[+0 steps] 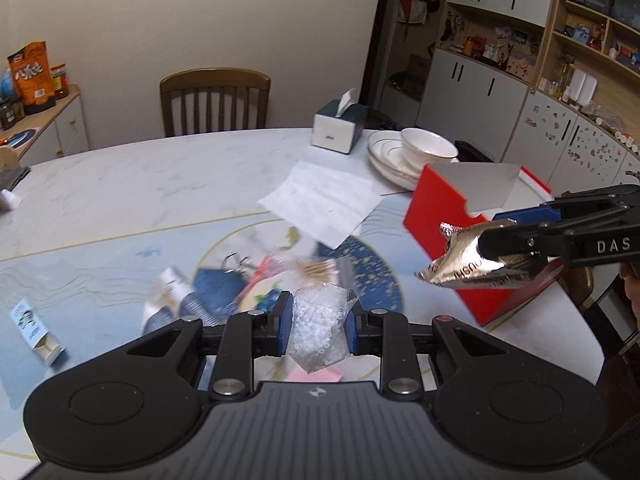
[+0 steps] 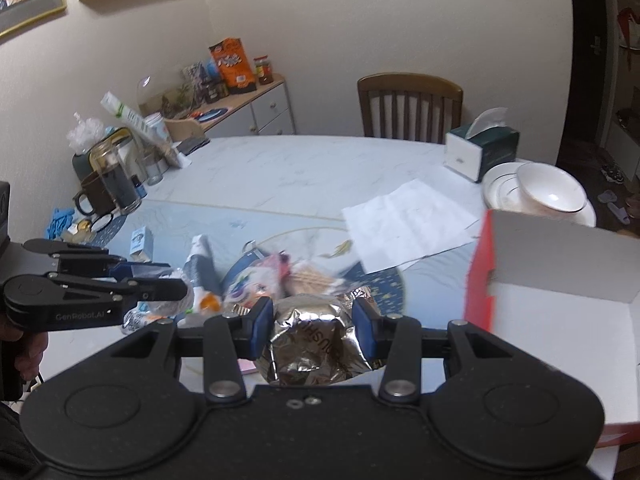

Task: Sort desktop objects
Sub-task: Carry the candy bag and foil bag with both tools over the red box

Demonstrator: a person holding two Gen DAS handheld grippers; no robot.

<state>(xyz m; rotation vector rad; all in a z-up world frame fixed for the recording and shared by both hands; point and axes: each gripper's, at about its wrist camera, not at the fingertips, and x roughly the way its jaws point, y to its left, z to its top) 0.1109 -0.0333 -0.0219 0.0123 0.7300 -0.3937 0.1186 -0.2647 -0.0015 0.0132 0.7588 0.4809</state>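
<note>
Open red box [image 2: 568,280] bare inside; left tongs [image 1: 318,322] clenched on bead bag [image 1: 318,328], right tongs [image 2: 314,326] on foil packet [image 2: 316,340].

Bowl [image 1: 430,145] on plates [image 1: 390,162], tissue box [image 1: 339,127] left of them, open box [image 1: 476,236] in front, chair [image 1: 215,101] behind table [image 1: 120,184]

Far desk bare, near middle cluttered
Open desk [image 1: 140,184] lies before the chair [image 1: 215,100]; clutter pile [image 1: 256,288], red box [image 1: 452,216], stacked plates [image 1: 390,160] block the right.
</note>
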